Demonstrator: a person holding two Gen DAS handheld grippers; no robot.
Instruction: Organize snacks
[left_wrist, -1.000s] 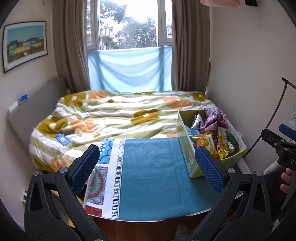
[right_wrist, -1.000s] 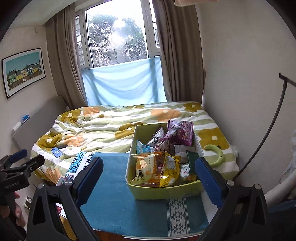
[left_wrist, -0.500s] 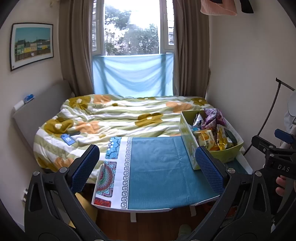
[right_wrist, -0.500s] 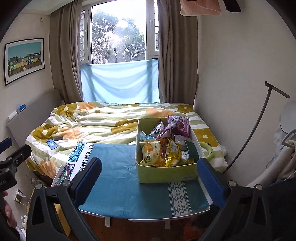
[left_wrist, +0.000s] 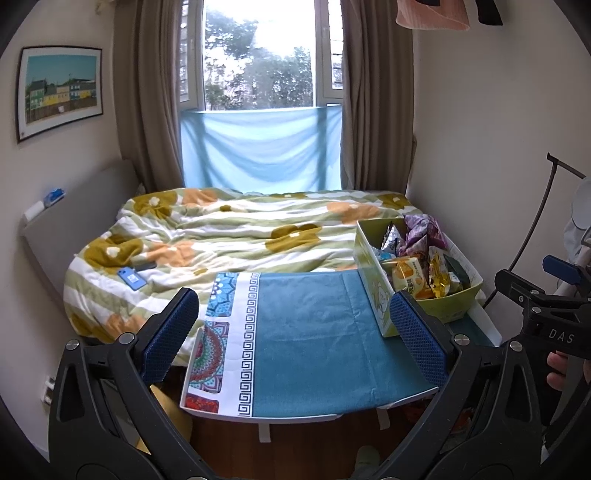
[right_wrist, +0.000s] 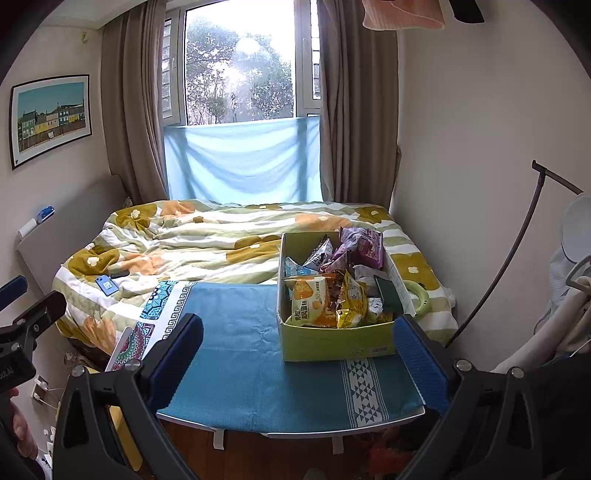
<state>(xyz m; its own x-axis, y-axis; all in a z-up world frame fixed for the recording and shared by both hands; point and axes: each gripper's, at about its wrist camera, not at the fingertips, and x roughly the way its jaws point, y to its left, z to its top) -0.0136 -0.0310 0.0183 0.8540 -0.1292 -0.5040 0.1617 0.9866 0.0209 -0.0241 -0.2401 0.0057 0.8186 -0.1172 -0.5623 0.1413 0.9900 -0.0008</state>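
A green cardboard box (right_wrist: 334, 343) full of snack packets (right_wrist: 325, 302) stands at the right end of a small table with a blue cloth (right_wrist: 258, 365). The box also shows in the left wrist view (left_wrist: 373, 280), at the table's right side. My left gripper (left_wrist: 293, 339) is open and empty, held back from the table's near edge. My right gripper (right_wrist: 299, 354) is open and empty, also short of the table, with the box ahead between its fingers. An orange and yellow packet (right_wrist: 310, 306) stands at the box's front.
A bed with a flowered quilt (left_wrist: 229, 236) lies behind the table, with a blue phone (left_wrist: 131, 277) on it. A green ring (right_wrist: 419, 301) lies on the bed right of the box. A black stand pole (right_wrist: 509, 258) leans at the right wall. Wooden floor lies below.
Both grippers have pulled back and risen away from the table, so the table and box look smaller and the floor shows. Both stay open and empty.
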